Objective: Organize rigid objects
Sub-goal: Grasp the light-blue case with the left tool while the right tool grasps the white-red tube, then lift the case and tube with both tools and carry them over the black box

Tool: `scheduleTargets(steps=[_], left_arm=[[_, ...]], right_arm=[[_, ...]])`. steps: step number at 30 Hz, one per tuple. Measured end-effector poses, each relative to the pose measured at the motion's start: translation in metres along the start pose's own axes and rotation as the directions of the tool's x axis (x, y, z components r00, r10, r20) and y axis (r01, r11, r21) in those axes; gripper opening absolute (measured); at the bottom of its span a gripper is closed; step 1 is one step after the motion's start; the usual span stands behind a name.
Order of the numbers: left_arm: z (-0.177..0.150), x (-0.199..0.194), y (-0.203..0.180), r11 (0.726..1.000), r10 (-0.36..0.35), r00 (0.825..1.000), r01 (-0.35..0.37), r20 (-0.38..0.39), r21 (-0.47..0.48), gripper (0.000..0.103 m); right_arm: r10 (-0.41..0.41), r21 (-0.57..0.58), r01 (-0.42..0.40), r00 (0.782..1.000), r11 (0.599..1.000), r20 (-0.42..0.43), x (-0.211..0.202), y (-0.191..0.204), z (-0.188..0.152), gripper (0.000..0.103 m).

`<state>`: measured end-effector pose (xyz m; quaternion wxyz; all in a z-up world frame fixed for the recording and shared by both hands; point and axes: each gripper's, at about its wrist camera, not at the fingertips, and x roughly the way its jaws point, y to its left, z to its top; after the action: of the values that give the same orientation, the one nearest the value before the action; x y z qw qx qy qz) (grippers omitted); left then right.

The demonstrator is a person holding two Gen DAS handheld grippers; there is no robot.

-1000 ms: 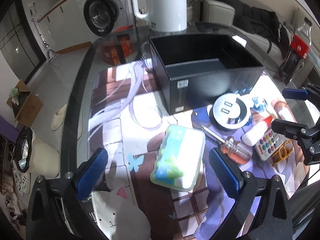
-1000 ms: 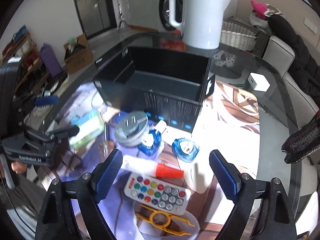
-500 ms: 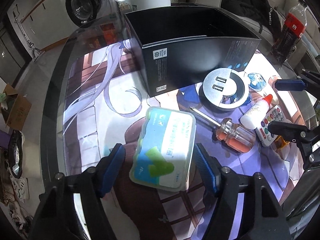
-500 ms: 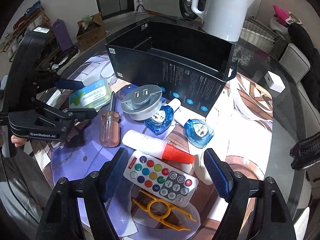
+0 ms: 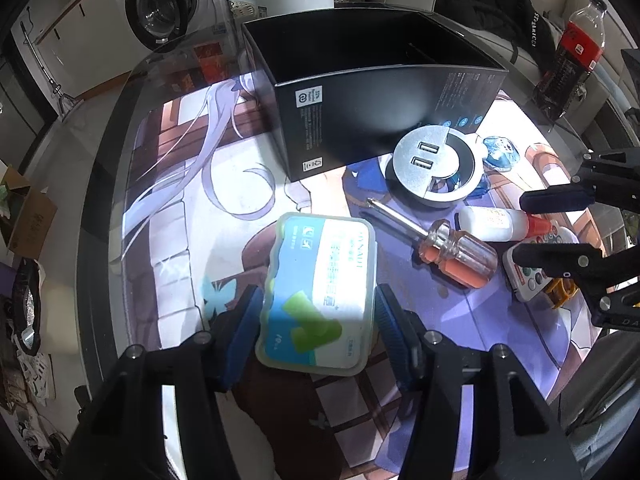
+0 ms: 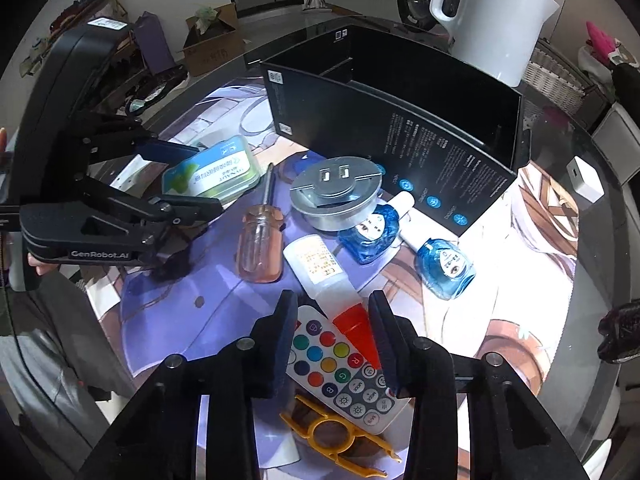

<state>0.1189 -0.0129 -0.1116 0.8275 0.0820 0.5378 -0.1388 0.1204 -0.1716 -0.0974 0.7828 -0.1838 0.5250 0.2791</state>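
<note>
A black open box [image 5: 380, 92] stands at the back of the printed mat; it also shows in the right wrist view [image 6: 400, 120]. My left gripper [image 5: 318, 320] has its pads against both sides of a translucent green-and-white plastic case [image 5: 320, 292], which lies on the mat. My right gripper [image 6: 334, 340] straddles a white remote with coloured buttons [image 6: 340, 368] and the red cap of a white glue bottle [image 6: 320, 268]; its pads stand close beside the remote, and contact is unclear. A screwdriver with a clear orange handle [image 6: 258, 240] lies between the grippers.
A round silver USB socket [image 6: 334, 196] and two blue plug adapters [image 6: 444, 266] lie in front of the box. A yellow plastic tool [image 6: 332, 440] lies near the remote. A white kettle [image 6: 492, 12] stands behind the box, a cola bottle [image 5: 572, 52] at the table's right edge.
Both grippers moved down and forward and narrowed. The left one closed around the green-and-white case; the right one closed in around the remote and the glue bottle's cap.
</note>
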Motion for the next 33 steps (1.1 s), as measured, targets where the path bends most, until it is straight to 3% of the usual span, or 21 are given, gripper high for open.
scheduleTargets(steps=[3, 5, 10, 12, 13, 15, 18, 20, 26, 33], left_arm=[[-0.001, 0.0, 0.001, 1.0, 0.001, 1.0, -0.001, 0.002, -0.009, 0.062], [-0.001, 0.003, 0.007, 0.999, 0.028, 1.0, -0.029, -0.011, -0.041, 0.082], [-0.001, 0.007, 0.016, 0.997, 0.022, 1.0, -0.023, -0.015, -0.071, 0.086], [-0.001, 0.008, 0.017, 0.997, 0.029, 0.999, -0.031, -0.017, -0.07, 0.089], [-0.001, 0.008, 0.017, 0.997, 0.029, 0.999, -0.03, -0.019, -0.074, 0.092], [-0.001, 0.009, 0.017, 0.997, 0.028, 0.999, -0.029, -0.02, -0.07, 0.092], [-0.002, 0.008, 0.014, 0.999, 0.009, 1.0, -0.009, -0.009, -0.05, 0.08], [0.001, 0.004, 0.007, 1.0, -0.006, 1.0, 0.006, 0.011, -0.017, 0.055], [0.005, 0.001, -0.01, 0.999, -0.011, 1.0, 0.01, 0.022, 0.043, 0.055], [0.007, -0.039, -0.007, 1.0, -0.025, 0.988, 0.023, 0.154, 0.016, 0.055]], right_arm=[[0.016, -0.014, -0.016, 1.0, 1.0, -0.008, 0.002, 0.005, 0.001, 0.039], [0.0, -0.026, -0.001, 1.0, 1.0, -0.01, 0.008, 0.008, 0.006, 0.039], [0.013, -0.042, -0.014, 1.0, 0.999, -0.029, 0.023, 0.013, 0.013, 0.039], [0.005, -0.048, -0.006, 1.0, 0.999, -0.024, 0.024, 0.015, 0.015, 0.032], [0.003, -0.05, -0.004, 1.0, 0.999, -0.021, 0.024, 0.016, 0.015, 0.023], [0.012, -0.042, -0.012, 1.0, 0.999, -0.02, 0.025, 0.016, 0.016, 0.021], [0.017, -0.038, -0.018, 1.0, 0.999, -0.016, 0.024, 0.018, 0.015, 0.021], [0.028, -0.027, -0.028, 1.0, 0.999, -0.013, 0.022, 0.017, 0.013, 0.02], [0.037, -0.012, -0.037, 0.999, 0.999, 0.007, 0.012, 0.015, 0.009, 0.02], [0.052, 0.042, -0.057, 0.993, 0.998, 0.108, -0.016, 0.004, 0.004, 0.02]])
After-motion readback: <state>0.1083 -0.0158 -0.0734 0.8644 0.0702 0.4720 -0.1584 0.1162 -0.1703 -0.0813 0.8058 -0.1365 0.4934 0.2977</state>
